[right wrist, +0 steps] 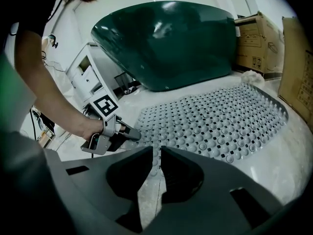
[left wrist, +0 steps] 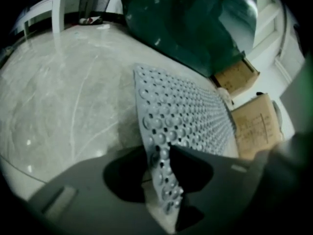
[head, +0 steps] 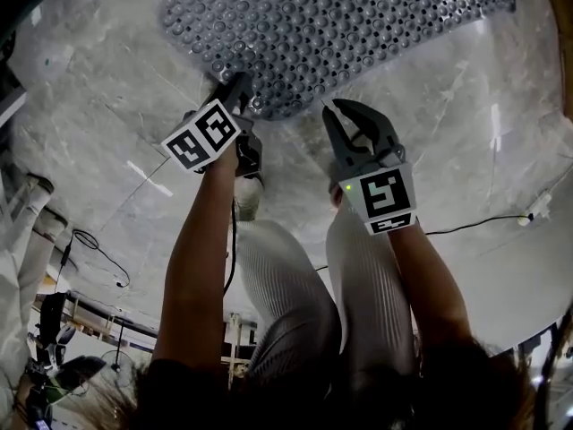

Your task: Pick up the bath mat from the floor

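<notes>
the left claw (head: 238, 90) clamps the bath mat's (head: 358, 16) near corner, while the right claw (head: 342, 110), narrow and empty, sits just short of the same edge.

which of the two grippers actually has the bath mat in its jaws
The left gripper: its jaws are shut on the bath mat's near edge. The right gripper is open just short of that edge, gripping nothing.

The left tongs (head: 240, 86) were dark grey plastic and carried a marker cube (head: 204, 134) of black-and-white squares. The right tongs (head: 345, 115) were the same dark grey, broad and curved, with their own cube and a small green light (head: 347, 187). The person wore pale ribbed trousers (head: 286, 303).
</notes>
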The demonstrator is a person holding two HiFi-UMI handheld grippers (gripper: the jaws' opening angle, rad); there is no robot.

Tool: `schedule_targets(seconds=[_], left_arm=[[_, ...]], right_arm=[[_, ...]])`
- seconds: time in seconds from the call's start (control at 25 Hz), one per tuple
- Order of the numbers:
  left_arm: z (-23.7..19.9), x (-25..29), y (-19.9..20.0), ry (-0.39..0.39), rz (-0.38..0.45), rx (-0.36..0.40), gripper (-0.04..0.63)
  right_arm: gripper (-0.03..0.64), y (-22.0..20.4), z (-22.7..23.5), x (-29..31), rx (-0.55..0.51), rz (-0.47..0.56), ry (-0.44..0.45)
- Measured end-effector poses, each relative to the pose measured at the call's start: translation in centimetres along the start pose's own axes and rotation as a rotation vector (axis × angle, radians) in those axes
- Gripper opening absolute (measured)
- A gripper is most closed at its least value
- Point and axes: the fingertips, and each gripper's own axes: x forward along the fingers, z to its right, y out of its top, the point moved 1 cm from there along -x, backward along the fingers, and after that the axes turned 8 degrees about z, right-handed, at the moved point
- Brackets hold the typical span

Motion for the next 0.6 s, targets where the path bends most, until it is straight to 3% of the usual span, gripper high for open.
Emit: schedule_targets(seconds=[0.04,0.16,0.28,0.6], left_arm=[[0.4,0.2,-0.2,-0.021,-0.013,-0.009,0.141],[1.2,0.5,-0.6,-0.048,-0.034,-0.04,0.13],[1.2,0.4,-0.8,-0.066,-0.048,-0.069,0.038],[2.4,-0.4,-0.2,-0.039,-0.069,0.072,0.025]], right_arm=[[0.043,0.0,0.0,0.0,0.002,0.002,0.0],[0.041,0.0,-0.1,0.0,0.008,0.004,0.005],[0.041,-0.1,-0.3,0.0,0.013,0.004,0.012],[0.04,0.4,-0.2,-0.8,0.026,0.005,-0.023]])
